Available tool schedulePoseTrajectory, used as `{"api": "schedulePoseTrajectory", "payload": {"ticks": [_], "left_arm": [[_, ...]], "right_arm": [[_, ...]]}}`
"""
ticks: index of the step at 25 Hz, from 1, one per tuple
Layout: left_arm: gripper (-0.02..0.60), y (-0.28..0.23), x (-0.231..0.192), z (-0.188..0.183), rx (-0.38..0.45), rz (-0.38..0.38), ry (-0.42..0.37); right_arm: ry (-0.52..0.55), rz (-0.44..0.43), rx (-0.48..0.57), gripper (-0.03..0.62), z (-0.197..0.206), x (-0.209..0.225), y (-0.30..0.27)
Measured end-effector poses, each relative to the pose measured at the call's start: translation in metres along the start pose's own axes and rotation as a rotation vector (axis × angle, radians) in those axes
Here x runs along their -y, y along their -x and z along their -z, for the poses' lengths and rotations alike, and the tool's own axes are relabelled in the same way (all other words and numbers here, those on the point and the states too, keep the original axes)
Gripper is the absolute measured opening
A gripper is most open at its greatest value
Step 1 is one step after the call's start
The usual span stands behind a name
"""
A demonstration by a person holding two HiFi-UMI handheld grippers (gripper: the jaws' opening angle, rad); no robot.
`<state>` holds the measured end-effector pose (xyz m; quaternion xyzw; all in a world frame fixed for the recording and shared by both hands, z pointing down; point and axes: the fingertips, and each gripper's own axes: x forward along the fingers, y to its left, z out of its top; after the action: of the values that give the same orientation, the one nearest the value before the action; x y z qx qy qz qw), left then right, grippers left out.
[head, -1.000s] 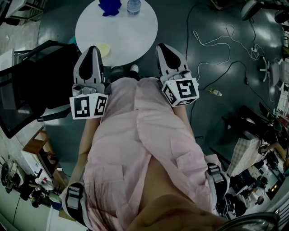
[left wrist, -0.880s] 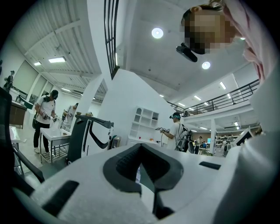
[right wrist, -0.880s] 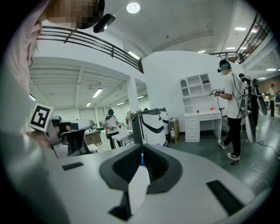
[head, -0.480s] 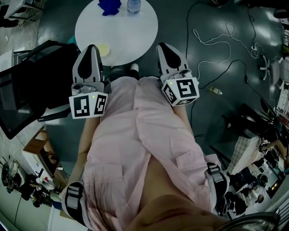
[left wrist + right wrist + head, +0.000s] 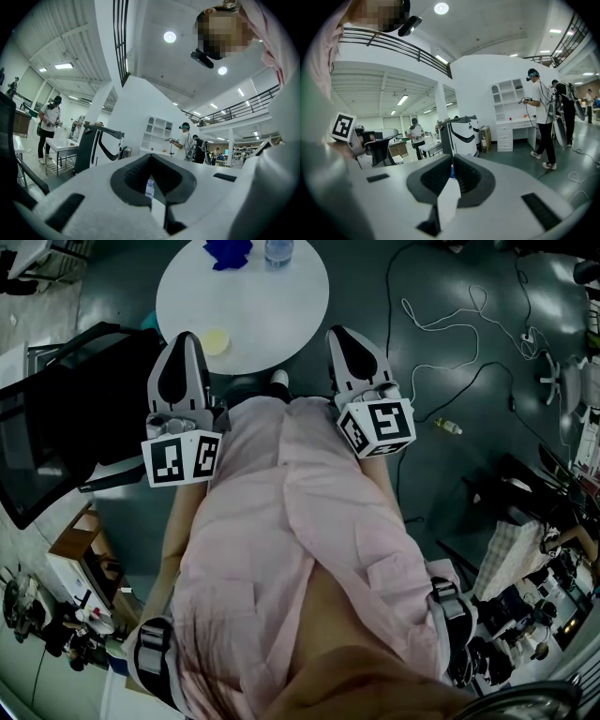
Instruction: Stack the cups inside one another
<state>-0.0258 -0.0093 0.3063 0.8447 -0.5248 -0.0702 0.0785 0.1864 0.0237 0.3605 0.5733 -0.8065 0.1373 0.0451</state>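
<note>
Blue cups point(image 5: 228, 251) sit at the far rim of the white round table point(image 5: 272, 315), beside a bottle point(image 5: 277, 251). I see my left gripper point(image 5: 187, 338) and right gripper point(image 5: 337, 336) both pressed together, empty, by the near edge.

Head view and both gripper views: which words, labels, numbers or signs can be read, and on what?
No words or numbers can be read.
Left marker cube, right marker cube: black-and-white square codes, not letters.
Bottle: any print too small to read.
</note>
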Motion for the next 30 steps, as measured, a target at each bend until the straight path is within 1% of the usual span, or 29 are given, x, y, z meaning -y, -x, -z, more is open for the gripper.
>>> {"api": "schedulePoseTrajectory", "payload": {"ticks": [11, 20, 30], "left_arm": [[0.015, 0.007, -0.003, -0.008, 0.024, -0.016, 0.015], [0.015, 0.016, -0.019, -0.011, 0.035, -0.023, 0.033], [0.015, 0.021, -0.043, -0.013, 0.001, -0.016, 0.05]], "right_arm": [[-0.003, -0.011, -0.011, 0.038, -0.002, -0.006, 0.002], [0.01, -0.014, -0.021, 0.038, 0.001, -0.024, -0.002], [0.008, 0.024, -0.041, 0.038, -0.003, -0.038, -0.013]]}}
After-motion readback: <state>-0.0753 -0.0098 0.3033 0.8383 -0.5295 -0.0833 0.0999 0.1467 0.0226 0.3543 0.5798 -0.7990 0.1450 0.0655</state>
